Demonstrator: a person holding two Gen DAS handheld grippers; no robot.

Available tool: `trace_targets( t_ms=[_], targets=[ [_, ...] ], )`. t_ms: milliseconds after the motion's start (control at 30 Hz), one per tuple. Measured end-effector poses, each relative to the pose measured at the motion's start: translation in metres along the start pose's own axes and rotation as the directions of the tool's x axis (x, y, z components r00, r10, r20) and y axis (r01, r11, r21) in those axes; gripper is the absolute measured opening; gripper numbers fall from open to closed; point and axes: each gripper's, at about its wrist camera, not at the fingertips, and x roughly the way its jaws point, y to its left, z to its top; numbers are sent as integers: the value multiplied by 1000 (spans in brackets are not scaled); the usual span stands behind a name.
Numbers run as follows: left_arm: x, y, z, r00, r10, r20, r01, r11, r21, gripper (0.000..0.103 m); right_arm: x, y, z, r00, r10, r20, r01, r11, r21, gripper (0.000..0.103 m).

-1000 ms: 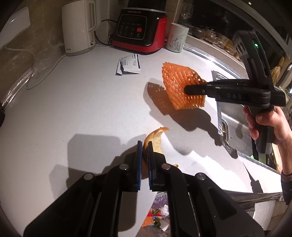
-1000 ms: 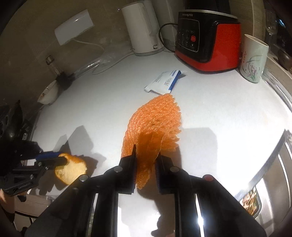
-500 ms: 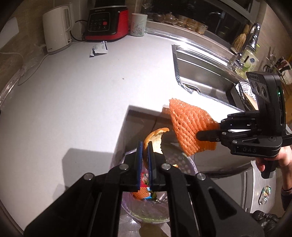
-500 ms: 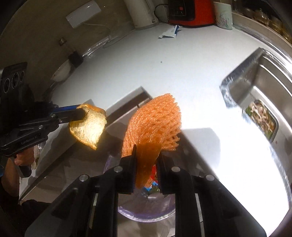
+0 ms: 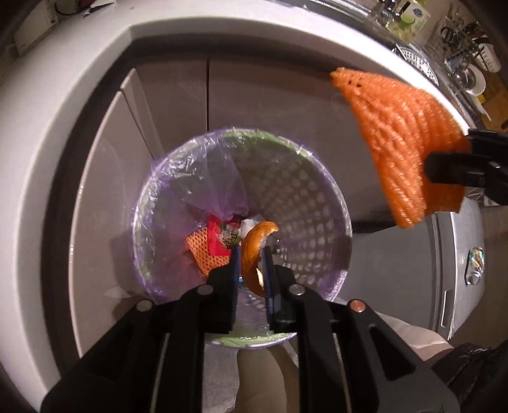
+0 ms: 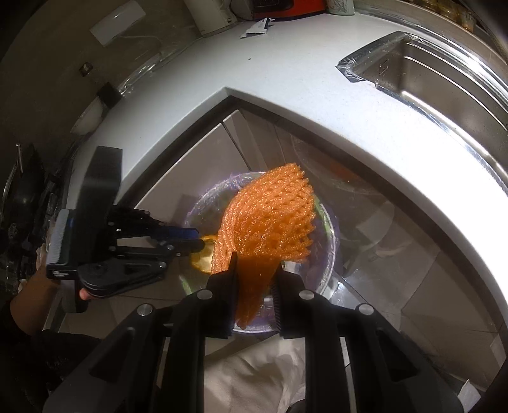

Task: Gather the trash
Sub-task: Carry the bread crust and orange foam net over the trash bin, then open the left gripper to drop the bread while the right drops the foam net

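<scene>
A round bin [image 5: 295,197] lined with a purple bag stands on the floor below the counter corner, with a red wrapper and orange netting inside. My left gripper [image 5: 251,251] points down over the bin's mouth. Its jaws are opening, and a curled orange peel [image 5: 254,244] hangs loose between them. In the right wrist view the left gripper [image 6: 198,240] comes in from the left with the peel [image 6: 203,257] at its tips. My right gripper [image 6: 255,263] is shut on an orange foam net [image 6: 270,219] above the bin [image 6: 330,247]. The net [image 5: 406,136] also shows at the upper right of the left wrist view.
The white counter [image 6: 317,79] wraps around the corner above grey cabinet doors [image 5: 177,104]. A steel sink [image 6: 428,70] lies to the right. A torn packet [image 6: 257,28] and a white kettle [image 6: 212,16] sit far back. A person's light trouser leg [image 6: 254,375] is below me.
Both grippers came off the counter and dropped over the bin. The left jaws have parted, so the peel is no longer pinched. The right gripper still holds the net.
</scene>
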Motion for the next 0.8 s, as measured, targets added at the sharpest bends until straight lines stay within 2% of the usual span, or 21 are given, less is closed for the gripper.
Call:
trace_targets(
  t_ms=[33, 100, 300, 433, 500, 800],
  targets=[
    [4, -3, -1, 1000, 8, -2, -8, 1000, 8, 45, 0, -1, -2, 1000, -4, 0, 4, 1000, 5, 20],
    [3, -8, -1, 1000, 21, 21, -22, 1000, 18, 57, -1, -2, -5, 1000, -10, 4, 9, 1000, 17, 21],
    [-16, -15, 7, 997, 36, 69, -40, 998, 58, 63, 1, 0, -10, 1000, -20, 11, 20, 999, 26, 21],
    [-41, -10, 8, 992, 55, 116, -61, 997, 43, 66, 12, 1, -10, 999, -32, -4, 32, 999, 3, 21],
    [-54, -6, 7, 987, 77, 144, -82, 996, 32, 70, 23, 3, -10, 999, -32, -20, 32, 999, -11, 21],
    [-93, 10, 7, 965, 156, 210, -155, 988, -22, 74, 81, 8, -16, 996, -40, -85, 35, 998, -61, 23]
  ],
)
